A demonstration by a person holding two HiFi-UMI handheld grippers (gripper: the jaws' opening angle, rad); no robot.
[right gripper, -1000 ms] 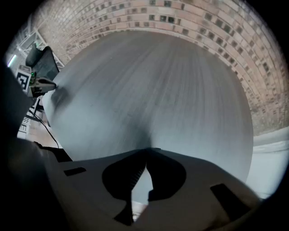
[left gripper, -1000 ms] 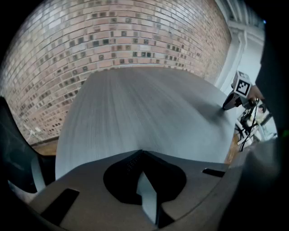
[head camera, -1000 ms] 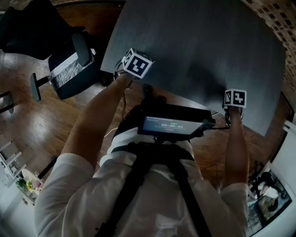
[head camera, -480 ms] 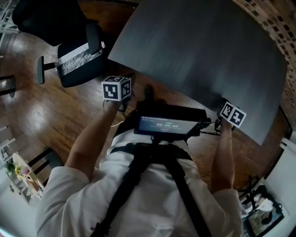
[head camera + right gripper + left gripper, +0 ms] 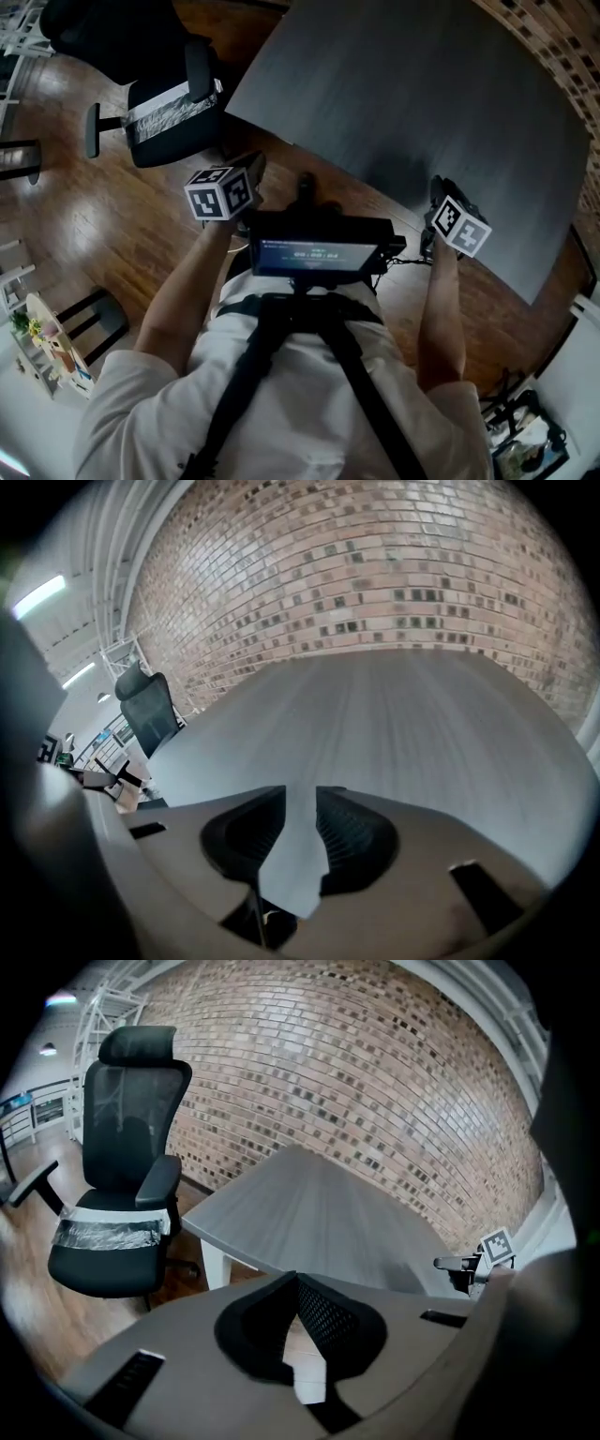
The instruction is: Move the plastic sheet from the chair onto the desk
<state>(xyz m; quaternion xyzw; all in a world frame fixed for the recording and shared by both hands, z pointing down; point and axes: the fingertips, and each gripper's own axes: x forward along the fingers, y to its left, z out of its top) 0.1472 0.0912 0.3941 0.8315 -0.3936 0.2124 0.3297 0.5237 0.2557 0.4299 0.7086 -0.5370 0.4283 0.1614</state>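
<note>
The plastic sheet (image 5: pixel 172 103) is a crinkled, silvery strip that lies across the seat of the black office chair (image 5: pixel 155 122) at the upper left; it also shows as the plastic sheet (image 5: pixel 107 1234) in the left gripper view. My left gripper (image 5: pixel 297 1281) is shut with nothing in it and hangs off the near corner of the grey desk (image 5: pixel 422 103), apart from the chair. My right gripper (image 5: pixel 300 803) stands open over the desk's near edge. Its jaws have just been opening and only the desk top shows between them.
Wooden floor (image 5: pixel 103 225) lies between me and the chair. The chair has a tall headrest (image 5: pixel 138 1044) and armrests (image 5: pixel 157 1180). A brick wall (image 5: pixel 356 1082) runs behind the desk. A small shelf with items (image 5: pixel 42 352) stands at the lower left.
Both hands have drawn back from the desk toward my body. The left marker cube swung left off the desk corner and rolled; the right one shifted slightly left along the near edge.
</note>
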